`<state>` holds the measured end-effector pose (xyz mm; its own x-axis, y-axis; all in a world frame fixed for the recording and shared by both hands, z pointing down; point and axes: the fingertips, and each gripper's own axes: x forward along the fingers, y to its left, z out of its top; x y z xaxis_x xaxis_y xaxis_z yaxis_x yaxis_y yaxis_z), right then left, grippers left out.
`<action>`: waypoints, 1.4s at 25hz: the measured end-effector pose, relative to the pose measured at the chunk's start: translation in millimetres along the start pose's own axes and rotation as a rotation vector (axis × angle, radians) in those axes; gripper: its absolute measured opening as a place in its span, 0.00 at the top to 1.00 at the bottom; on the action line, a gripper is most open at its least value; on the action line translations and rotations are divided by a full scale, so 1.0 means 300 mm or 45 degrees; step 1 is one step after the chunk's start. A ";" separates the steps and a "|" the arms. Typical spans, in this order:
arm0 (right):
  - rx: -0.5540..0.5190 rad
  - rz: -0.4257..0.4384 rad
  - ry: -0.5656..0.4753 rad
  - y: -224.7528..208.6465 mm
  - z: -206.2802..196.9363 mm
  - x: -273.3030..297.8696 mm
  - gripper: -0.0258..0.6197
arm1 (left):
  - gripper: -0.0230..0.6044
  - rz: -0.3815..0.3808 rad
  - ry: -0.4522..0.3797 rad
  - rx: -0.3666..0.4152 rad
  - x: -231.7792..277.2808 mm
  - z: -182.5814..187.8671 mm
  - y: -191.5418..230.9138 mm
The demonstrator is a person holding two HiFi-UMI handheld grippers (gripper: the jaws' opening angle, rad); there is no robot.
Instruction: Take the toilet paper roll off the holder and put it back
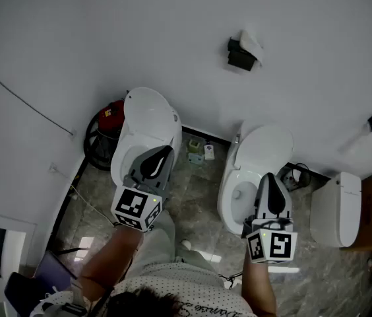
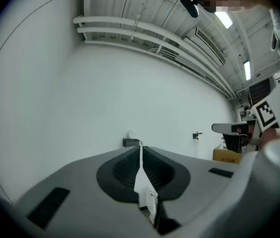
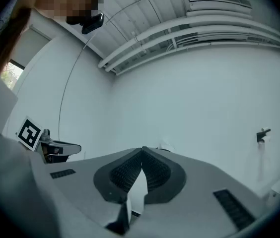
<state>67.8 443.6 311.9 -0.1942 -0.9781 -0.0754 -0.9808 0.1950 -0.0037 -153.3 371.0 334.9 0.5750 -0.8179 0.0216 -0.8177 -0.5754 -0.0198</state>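
Left gripper (image 1: 166,152) and right gripper (image 1: 269,178) both have their jaws pressed together, empty. The toilet paper roll (image 1: 252,43) sits on its wall holder (image 1: 238,56), well apart from both. Arriving with shut jaws could knock it off.

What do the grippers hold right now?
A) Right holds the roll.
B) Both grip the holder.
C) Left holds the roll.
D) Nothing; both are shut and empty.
D: the left gripper and right gripper each show jaws together with nothing between, while the roll sits at the holder on the wall.
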 end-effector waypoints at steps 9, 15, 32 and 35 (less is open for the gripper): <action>0.025 -0.007 -0.087 -0.007 0.046 -0.003 0.97 | 0.96 0.004 -0.026 0.005 0.016 0.030 -0.001; -0.004 0.035 -0.057 -0.021 0.050 0.017 0.94 | 0.93 -0.010 0.000 0.052 0.046 0.048 -0.033; 0.027 0.094 -0.025 -0.086 -0.037 0.544 0.25 | 0.27 -0.050 -0.059 -0.067 0.508 0.025 0.241; 0.019 0.076 -0.032 -0.104 -0.036 0.689 0.25 | 0.27 -0.092 -0.039 -0.067 0.644 0.019 0.321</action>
<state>58.1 234.6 307.1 -0.2516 -0.9625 -0.1010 -0.9671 0.2542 -0.0134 -120.8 157.7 331.4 0.6322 -0.7747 -0.0094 -0.7741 -0.6321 0.0332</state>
